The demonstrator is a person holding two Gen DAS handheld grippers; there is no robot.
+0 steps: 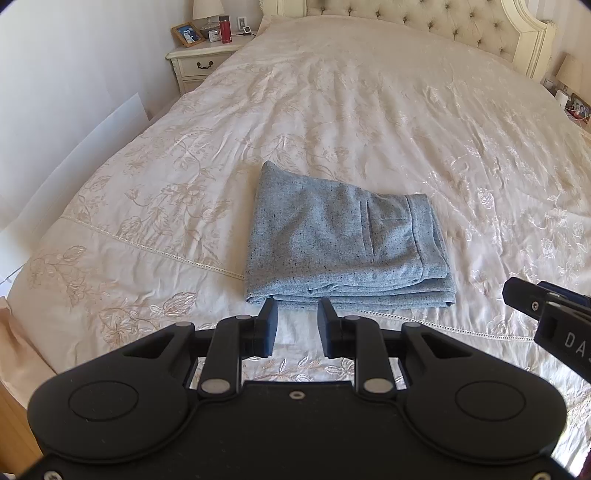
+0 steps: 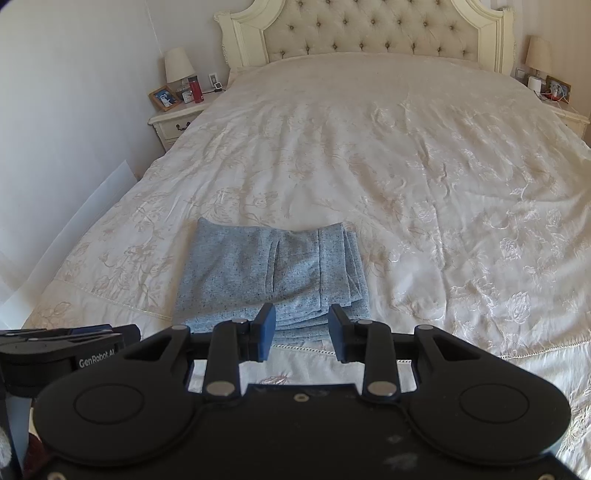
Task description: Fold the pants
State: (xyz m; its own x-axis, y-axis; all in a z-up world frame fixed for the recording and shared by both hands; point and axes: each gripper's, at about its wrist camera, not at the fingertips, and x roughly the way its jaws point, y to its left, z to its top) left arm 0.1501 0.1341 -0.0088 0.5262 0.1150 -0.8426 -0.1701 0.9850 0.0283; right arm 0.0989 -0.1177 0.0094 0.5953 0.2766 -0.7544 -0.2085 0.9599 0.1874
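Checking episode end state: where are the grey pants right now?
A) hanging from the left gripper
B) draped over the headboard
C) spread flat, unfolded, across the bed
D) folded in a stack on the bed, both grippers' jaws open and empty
D: the pants lie as a compact layered stack on the bedspread, and the left gripper and right gripper both show parted jaws with nothing between them.

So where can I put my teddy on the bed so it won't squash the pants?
The bedspread is bare from the folded pants up to the headboard, and all along the pants' right side. The near edge is crowded: the left gripper and right gripper hover there, both open.
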